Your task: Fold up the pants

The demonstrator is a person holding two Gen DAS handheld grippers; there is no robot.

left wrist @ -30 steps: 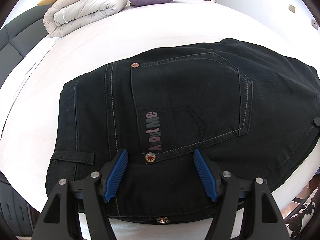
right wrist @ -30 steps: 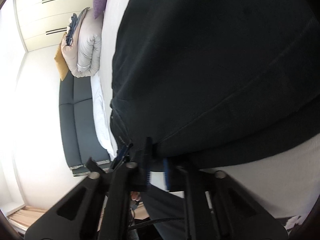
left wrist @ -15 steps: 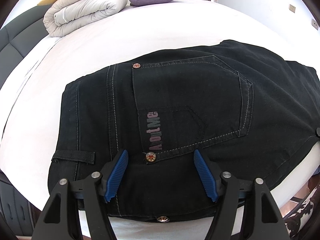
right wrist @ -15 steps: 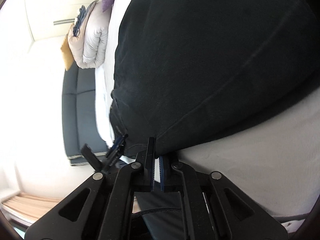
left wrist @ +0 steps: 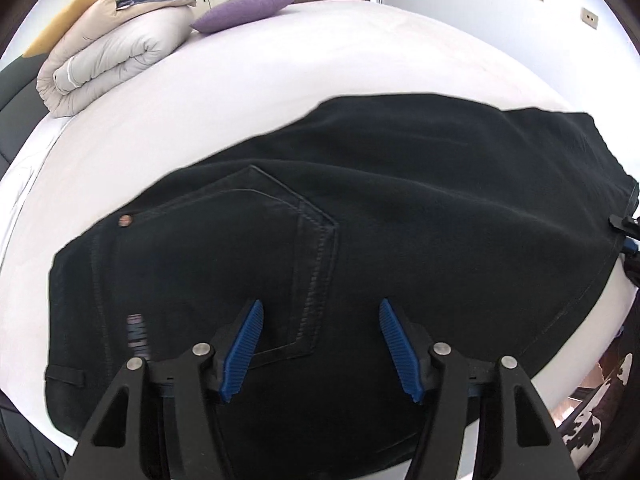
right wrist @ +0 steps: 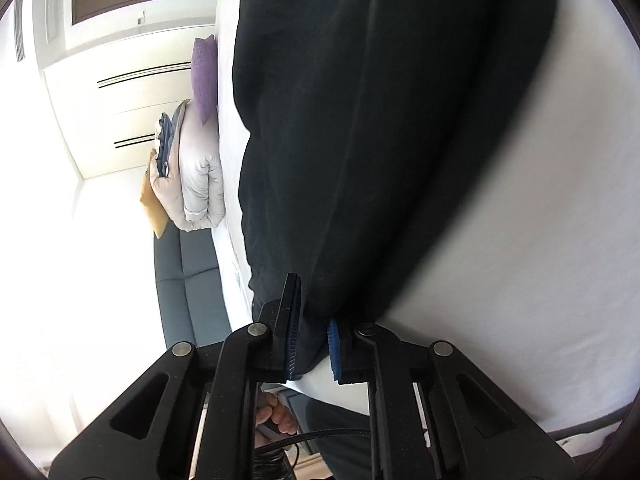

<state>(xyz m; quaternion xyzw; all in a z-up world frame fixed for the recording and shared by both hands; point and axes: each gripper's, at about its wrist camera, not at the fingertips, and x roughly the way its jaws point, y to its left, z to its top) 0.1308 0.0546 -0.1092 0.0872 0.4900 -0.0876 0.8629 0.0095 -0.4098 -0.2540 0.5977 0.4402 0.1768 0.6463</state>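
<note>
Black pants (left wrist: 400, 200) lie flat on the white bed (left wrist: 320, 60), back pocket (left wrist: 240, 260) up. My left gripper (left wrist: 320, 308) hovers over them just right of the pocket. Its jaws are closing, with cloth beneath the blue pads but not pinched. In the right wrist view the pants (right wrist: 360, 120) fill the upper middle. My right gripper (right wrist: 312, 320) is shut on their near edge, black cloth showing between its pads. The right gripper (left wrist: 628, 232) also shows at the pants' right end in the left wrist view.
A folded grey duvet (left wrist: 112, 52) and a purple pillow (left wrist: 248, 8) sit at the bed's far left. A dark padded frame (right wrist: 192, 280) runs along the bed's side. A person's hand (right wrist: 280, 416) shows below the right gripper. A black-and-white rug (left wrist: 592, 432) lies off the near right corner.
My left gripper has slid to the right across the pants, so the pocket now lies to its left, and its jaws are slightly narrower. The right gripper has swung sideways, still holding the edge.
</note>
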